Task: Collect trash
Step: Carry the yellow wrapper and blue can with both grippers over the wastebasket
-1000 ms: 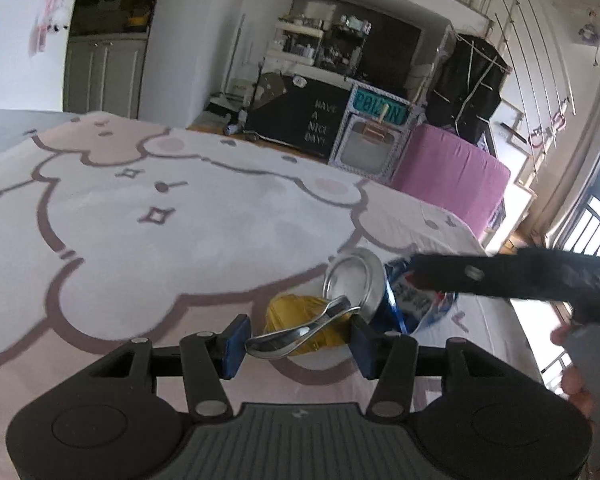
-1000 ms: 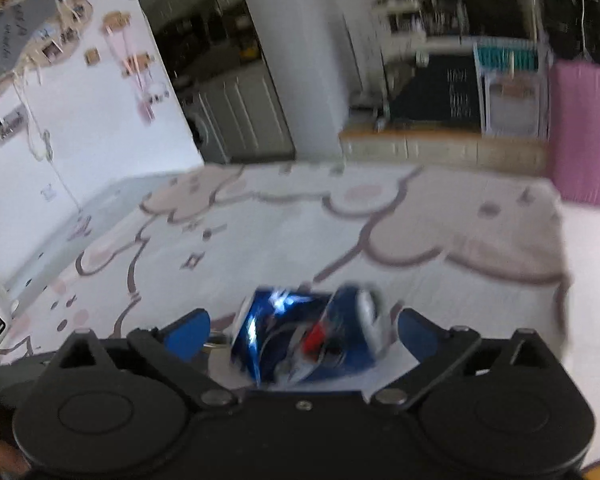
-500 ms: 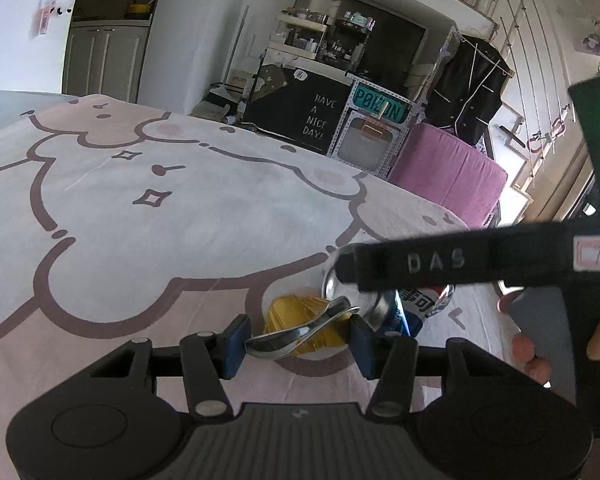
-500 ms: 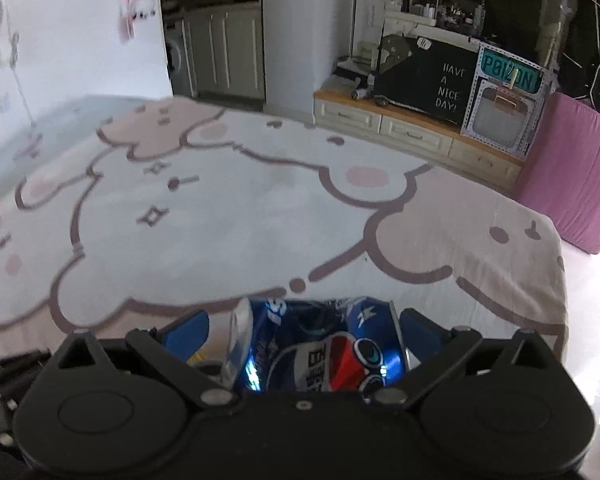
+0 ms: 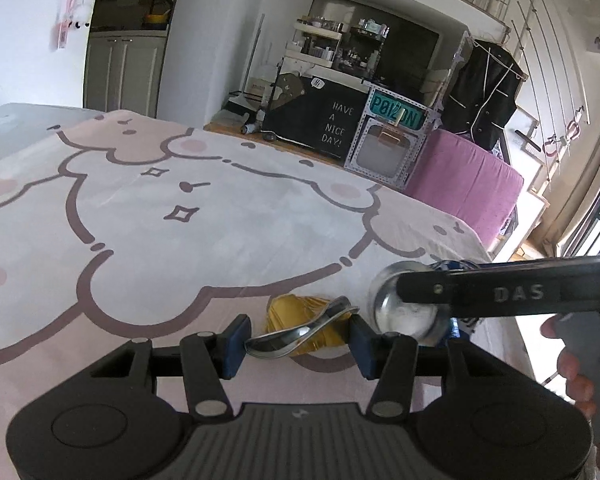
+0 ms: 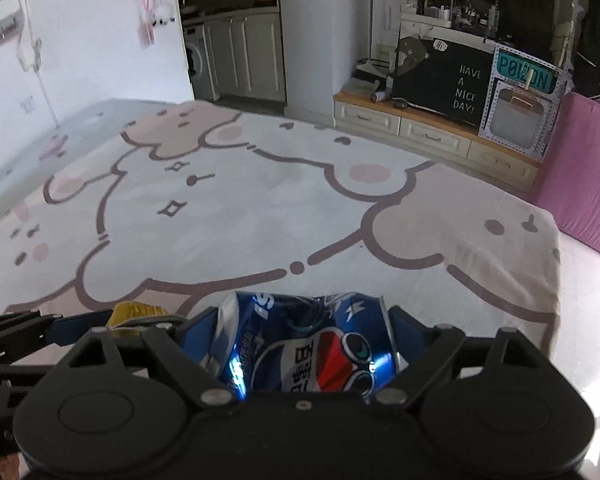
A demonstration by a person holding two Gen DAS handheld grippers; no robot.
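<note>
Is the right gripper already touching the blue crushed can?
Touching. In the right wrist view both blue pads of the right gripper sit against the ends of the can; its jaws have just been closing on it.

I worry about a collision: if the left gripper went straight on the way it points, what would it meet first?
Probably the yellow wrapper lying just beyond the bent metal piece held in the left gripper; depth is unclear.
</note>
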